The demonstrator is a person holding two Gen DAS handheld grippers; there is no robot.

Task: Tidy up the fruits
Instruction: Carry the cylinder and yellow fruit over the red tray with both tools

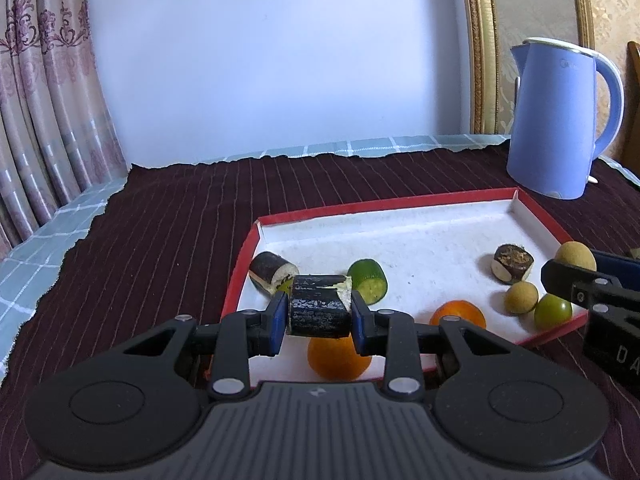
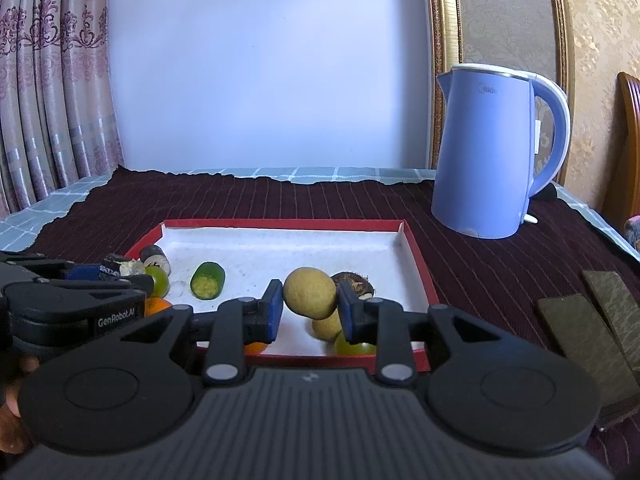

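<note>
The left gripper (image 1: 319,312) pinches a sugarcane piece (image 1: 318,306) and the right gripper (image 2: 310,306) a longan (image 2: 310,292); 8 pieces lie loosely sorted in the red tray (image 1: 240,268).

Dark sugarcane piece (image 1: 318,306) and tan longan (image 2: 310,293) held above red-rimmed tray (image 2: 416,264) of mixed fruits

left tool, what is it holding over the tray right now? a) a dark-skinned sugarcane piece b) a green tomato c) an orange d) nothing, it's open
a: the left tool is shut on a dark sugarcane piece, pinched between its blue pads above the red-rimmed tray, while the oranges lie in the tray below.
</note>
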